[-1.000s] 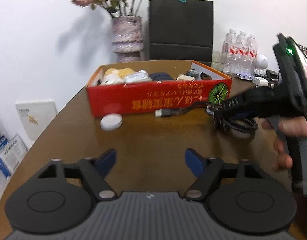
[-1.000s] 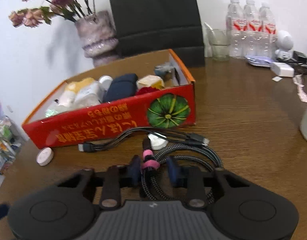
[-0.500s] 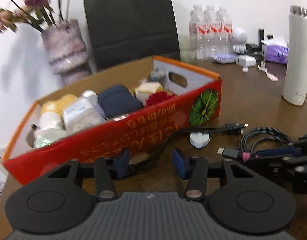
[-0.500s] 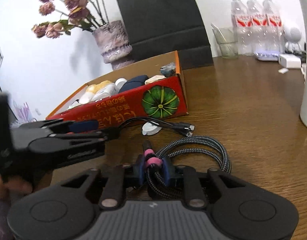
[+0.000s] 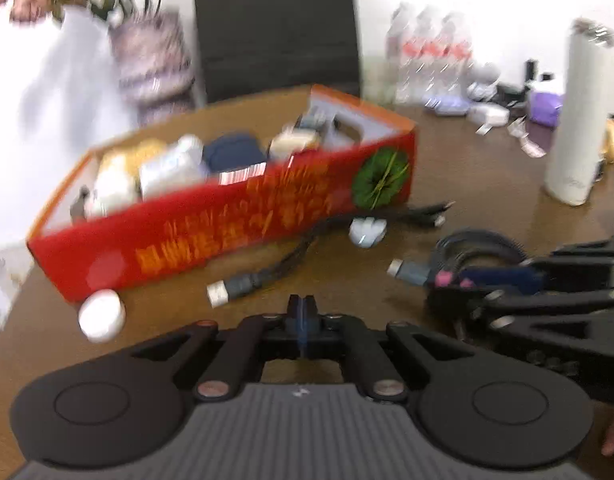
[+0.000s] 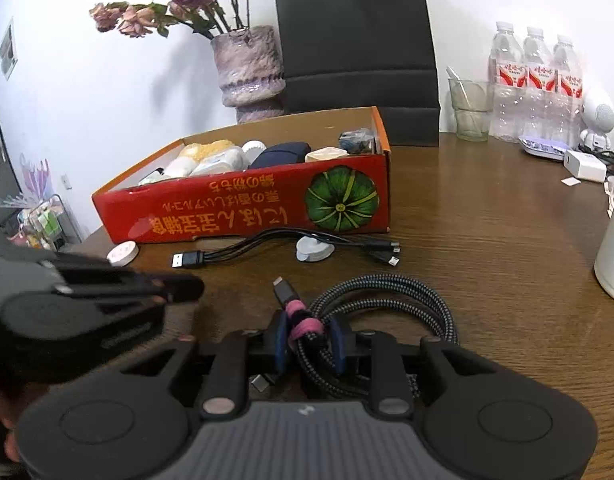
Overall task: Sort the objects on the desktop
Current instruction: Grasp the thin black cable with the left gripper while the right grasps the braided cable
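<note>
A red cardboard box (image 6: 243, 216) with several items inside stands on the brown table; it also shows in the left wrist view (image 5: 211, 236). My right gripper (image 6: 307, 334) is shut on a coiled braided cable (image 6: 387, 312) with a pink tie, seen in the left wrist view (image 5: 479, 248). My left gripper (image 5: 303, 312) is shut and empty, just short of a black multi-plug cable (image 5: 267, 276) that lies in front of the box (image 6: 243, 250). A white round disc (image 5: 102, 315) and a small white puck (image 6: 313, 249) lie by the box.
A white flask (image 5: 579, 120) stands at the right. Water bottles (image 6: 535, 84), a glass (image 6: 469, 110), a black paper bag (image 6: 355, 48) and a flower vase (image 6: 249, 72) stand behind the box. A white charger (image 6: 585, 166) lies at far right.
My left gripper has closed its fingers and pulled back from the box front. The right gripper still holds the braided cable, with little movement.
</note>
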